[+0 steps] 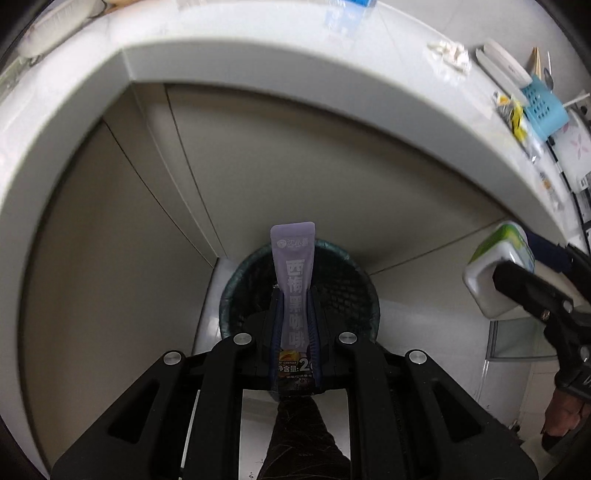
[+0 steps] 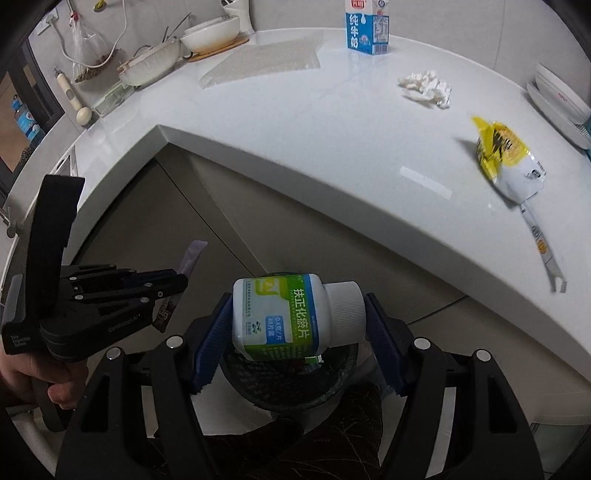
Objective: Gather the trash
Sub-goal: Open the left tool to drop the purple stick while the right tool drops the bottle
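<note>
My left gripper (image 1: 295, 295) is shut on a purple coffee sachet (image 1: 295, 291), held upright above a dark mesh waste bin (image 1: 351, 280) on the floor below the counter. My right gripper (image 2: 295, 325) is shut on a white pill bottle (image 2: 284, 314) with a green and blue label, held sideways over the same bin (image 2: 288, 384). The bottle (image 1: 495, 269) and right gripper also show at the right of the left wrist view. The left gripper (image 2: 173, 284) with the sachet (image 2: 190, 260) shows at the left of the right wrist view.
On the white counter (image 2: 332, 147) lie a crumpled tissue (image 2: 424, 88), a yellow and white snack wrapper (image 2: 506, 158), a clear plastic sheet (image 2: 266, 62) and a milk carton (image 2: 367, 26). Bowls (image 2: 210, 33) stand at the back left. Beige cabinet doors (image 1: 258, 177) stand behind the bin.
</note>
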The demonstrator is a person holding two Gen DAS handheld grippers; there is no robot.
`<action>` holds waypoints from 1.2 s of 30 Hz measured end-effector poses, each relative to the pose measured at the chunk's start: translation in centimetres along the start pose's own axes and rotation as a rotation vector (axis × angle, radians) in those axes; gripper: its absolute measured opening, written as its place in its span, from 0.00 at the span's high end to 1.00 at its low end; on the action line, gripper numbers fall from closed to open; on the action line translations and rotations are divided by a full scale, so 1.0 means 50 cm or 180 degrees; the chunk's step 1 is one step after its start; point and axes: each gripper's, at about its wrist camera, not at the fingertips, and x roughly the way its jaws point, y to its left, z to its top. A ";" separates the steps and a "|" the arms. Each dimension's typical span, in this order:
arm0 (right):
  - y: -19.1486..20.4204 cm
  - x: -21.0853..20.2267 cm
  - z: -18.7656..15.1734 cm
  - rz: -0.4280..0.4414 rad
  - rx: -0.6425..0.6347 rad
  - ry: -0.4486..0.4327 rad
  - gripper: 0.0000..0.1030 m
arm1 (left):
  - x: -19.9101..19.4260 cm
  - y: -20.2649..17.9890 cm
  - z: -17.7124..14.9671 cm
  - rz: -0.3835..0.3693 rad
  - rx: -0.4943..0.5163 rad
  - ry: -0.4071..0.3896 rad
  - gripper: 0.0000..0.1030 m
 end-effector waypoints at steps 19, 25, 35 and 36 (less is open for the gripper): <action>-0.043 0.076 -0.036 -0.0077 0.0241 0.0118 0.35 | 0.129 -0.037 -0.018 -0.0087 0.0255 0.0269 0.88; -0.054 0.073 -0.043 -0.0092 0.0274 0.0116 0.35 | 0.139 -0.059 -0.021 -0.0161 0.0403 0.0276 0.84; -0.048 0.078 -0.036 -0.0116 0.0280 0.0135 0.35 | 0.128 -0.063 -0.028 -0.0150 0.0324 0.0218 0.56; -0.048 0.078 -0.035 -0.0120 0.0282 0.0134 0.35 | 0.124 -0.062 -0.027 -0.0146 0.0316 0.0210 0.54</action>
